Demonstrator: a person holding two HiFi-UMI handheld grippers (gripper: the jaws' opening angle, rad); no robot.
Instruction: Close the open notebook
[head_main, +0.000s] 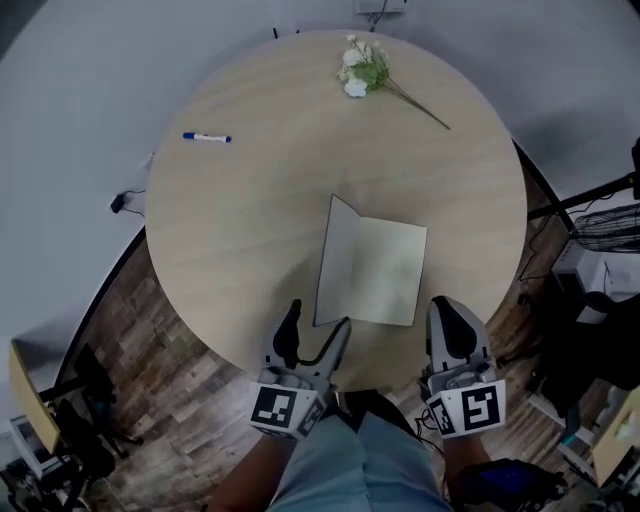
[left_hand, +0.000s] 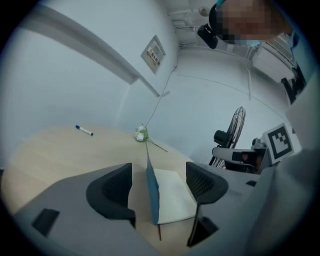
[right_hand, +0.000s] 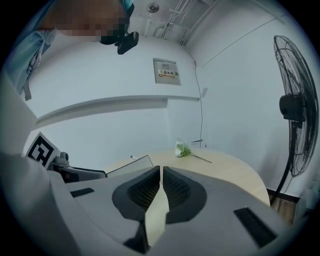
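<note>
Notebook (head_main: 375, 270) half-open, cream, rectangular, on round pale wood-grain table (head_main: 250, 220)

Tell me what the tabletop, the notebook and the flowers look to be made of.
Tabletop: light wood or wood-look laminate, matte; it shows fine straight grain and no glare.
Notebook: pale, matte paper pages. The raised cover looks thin and stiff, perhaps card, and is blue-grey outside in the left gripper view.
Flowers: white blooms, green leaves, thin stem; whether real or artificial cannot be told.
</note>
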